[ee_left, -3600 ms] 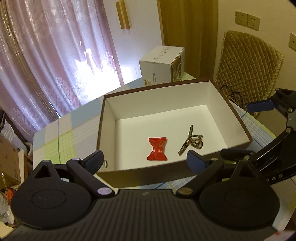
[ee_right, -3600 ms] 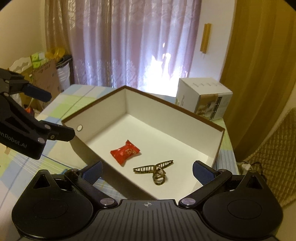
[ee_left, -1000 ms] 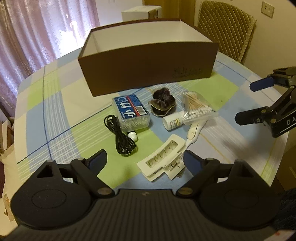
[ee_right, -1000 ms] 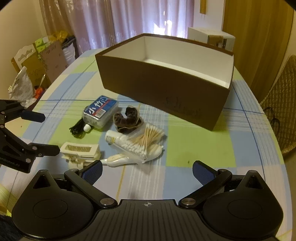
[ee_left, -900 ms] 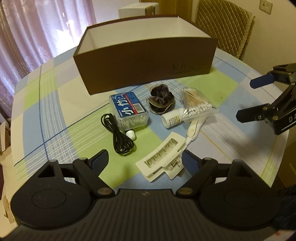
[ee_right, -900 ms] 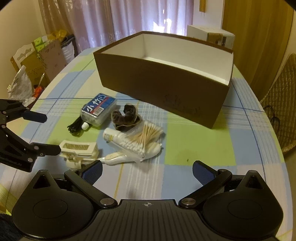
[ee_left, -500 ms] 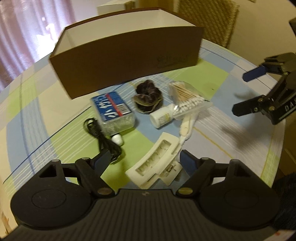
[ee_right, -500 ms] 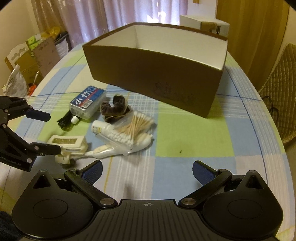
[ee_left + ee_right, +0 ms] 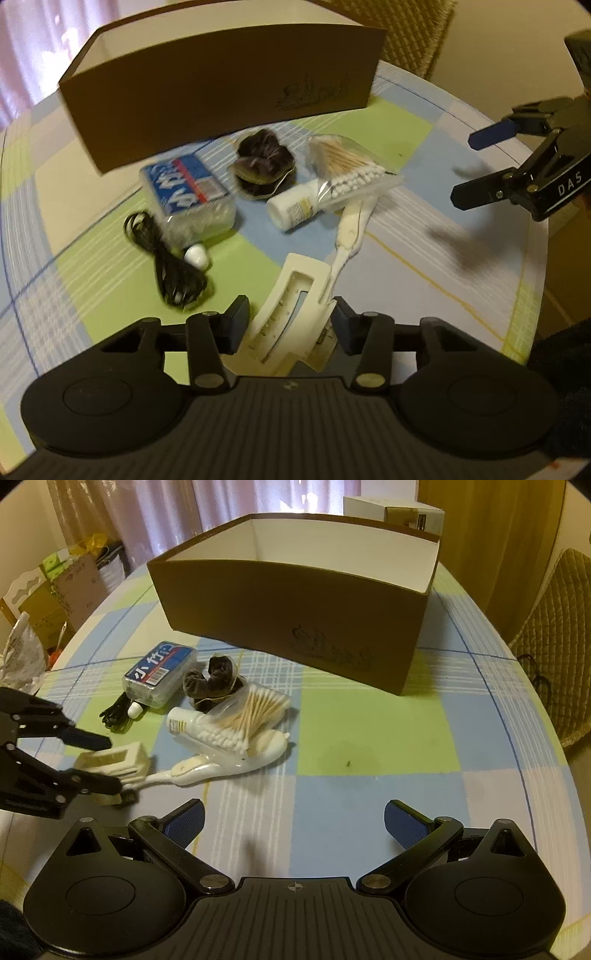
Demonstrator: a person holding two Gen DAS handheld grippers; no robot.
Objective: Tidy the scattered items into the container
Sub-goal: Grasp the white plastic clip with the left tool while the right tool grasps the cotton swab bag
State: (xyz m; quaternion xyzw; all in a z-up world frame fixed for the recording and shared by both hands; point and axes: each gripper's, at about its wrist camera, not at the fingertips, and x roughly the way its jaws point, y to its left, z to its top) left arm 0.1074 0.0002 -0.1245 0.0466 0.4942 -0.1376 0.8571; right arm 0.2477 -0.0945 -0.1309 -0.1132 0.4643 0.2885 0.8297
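At the left, the left gripper (image 9: 101, 762) has its 2 fingers closed around the cream hair clip (image 9: 291, 310) on the checked tablecloth (image 9: 369, 738). Just beside it lie a black cable (image 9: 170, 266), a blue-labelled case (image 9: 159, 674) and a bag of cotton swabs (image 9: 247, 714). Behind them stands the brown box (image 9: 295, 602). The right gripper (image 9: 293, 821) hovers spread and empty.

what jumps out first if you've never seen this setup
A big brown box with a white inside stands at the back of the checked table. A heap of small items lies in front of it: cotton swabs, a blue case, a black cable. Nearest, the left gripper has its jaws around a cream hair clip.
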